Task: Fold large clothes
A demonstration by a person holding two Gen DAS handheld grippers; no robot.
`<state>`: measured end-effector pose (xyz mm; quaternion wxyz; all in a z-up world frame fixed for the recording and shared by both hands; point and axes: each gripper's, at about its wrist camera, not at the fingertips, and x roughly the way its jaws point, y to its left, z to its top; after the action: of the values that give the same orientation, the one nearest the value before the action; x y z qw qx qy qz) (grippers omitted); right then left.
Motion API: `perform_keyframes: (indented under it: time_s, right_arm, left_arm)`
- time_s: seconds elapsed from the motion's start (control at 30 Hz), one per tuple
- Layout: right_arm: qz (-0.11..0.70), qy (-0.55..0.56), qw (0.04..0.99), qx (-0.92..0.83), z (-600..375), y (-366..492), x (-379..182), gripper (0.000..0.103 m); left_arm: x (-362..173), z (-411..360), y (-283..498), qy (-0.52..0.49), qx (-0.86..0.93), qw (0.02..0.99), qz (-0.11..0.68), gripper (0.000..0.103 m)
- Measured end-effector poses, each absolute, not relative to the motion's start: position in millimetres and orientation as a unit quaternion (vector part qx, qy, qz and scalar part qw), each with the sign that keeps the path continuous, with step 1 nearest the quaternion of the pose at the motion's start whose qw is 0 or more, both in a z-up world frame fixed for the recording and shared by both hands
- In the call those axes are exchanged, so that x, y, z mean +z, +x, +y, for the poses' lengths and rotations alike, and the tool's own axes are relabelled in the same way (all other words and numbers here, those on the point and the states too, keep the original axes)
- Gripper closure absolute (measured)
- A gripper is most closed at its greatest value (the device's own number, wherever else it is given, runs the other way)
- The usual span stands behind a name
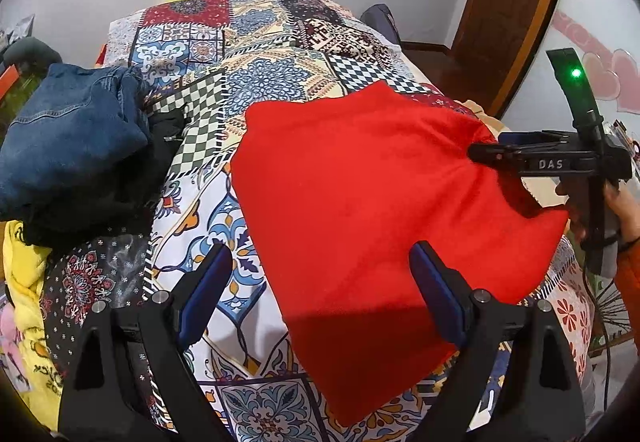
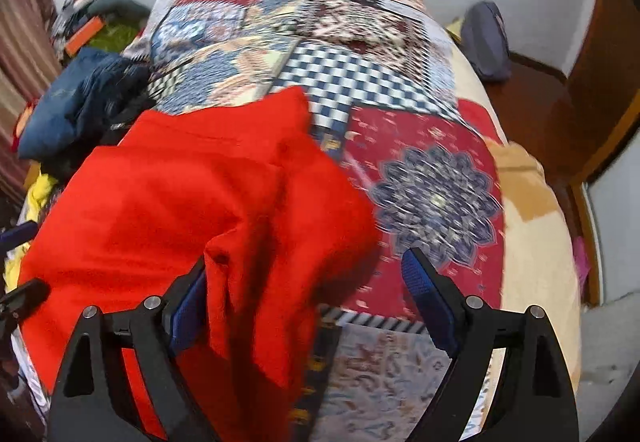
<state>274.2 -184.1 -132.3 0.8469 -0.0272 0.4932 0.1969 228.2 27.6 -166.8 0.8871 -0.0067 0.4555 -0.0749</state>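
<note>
A large red garment (image 1: 360, 202) lies folded on the patchwork bedspread (image 1: 240, 82). My left gripper (image 1: 320, 282) is open, its jaws wide apart above the garment's near left edge, holding nothing. In the left wrist view my right gripper (image 1: 484, 152) is at the garment's right edge, where the cloth bunches up against its fingers. In the right wrist view the red garment (image 2: 180, 202) rises in a fold between the wide-open jaws of my right gripper (image 2: 304, 294) and drapes against the left finger (image 2: 188, 306). The right finger (image 2: 428, 306) is clear of the cloth.
A pile of blue denim (image 1: 72, 134) and black clothes (image 1: 100, 202) lies at the bed's left side, with a yellow garment (image 1: 28, 274) below it. A brown door (image 1: 512, 2) and wooden floor (image 2: 532, 110) lie right of the bed. A grey bag (image 2: 486, 38) sits on the floor.
</note>
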Motion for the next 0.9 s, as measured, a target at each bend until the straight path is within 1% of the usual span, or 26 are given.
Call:
perform_keyframes:
  time_s: [0.13, 0.2, 0.33, 0.43, 0.53, 0.63, 0.73, 0.9]
  right_arm:
    - [0.486, -0.035, 0.852, 0.19, -197, 264, -122, 0.016]
    - [0.479, -0.042, 0.859, 0.179, -195, 254, -112, 0.016]
    - [0.478, -0.02, 0.854, 0.204, -187, 239, -101, 0.015]
    - [0.487, -0.042, 0.842, 0.227, -173, 221, -110, 0.014]
    - [0.511, -0.054, 0.825, 0.238, -168, 206, -132, 0.014]
    - [0.525, -0.033, 0.816, 0.239, -179, 196, -144, 0.013]
    - [0.533, -0.013, 0.812, 0.236, -192, 194, -139, 0.013]
    - [0.512, 0.008, 0.827, 0.233, -200, 202, -117, 0.013]
  left_arm:
    - [-167, 20, 227, -0.003, -0.083, 0.886, 0.457, 0.012]
    - [-168, 13, 222, 0.012, -0.091, 0.884, 0.459, 0.012]
    - [-169, 1, 212, 0.049, -0.083, 0.89, 0.446, 0.012]
    - [-168, 4, 211, 0.036, -0.082, 0.888, 0.452, 0.012]
    - [-169, 8, 208, 0.02, -0.082, 0.886, 0.456, 0.012]
    - [-168, 10, 202, 0.015, -0.085, 0.886, 0.456, 0.012]
    - [-160, 12, 199, 0.01, -0.084, 0.888, 0.452, 0.012]
    - [-147, 29, 212, -0.026, -0.073, 0.89, 0.449, 0.012]
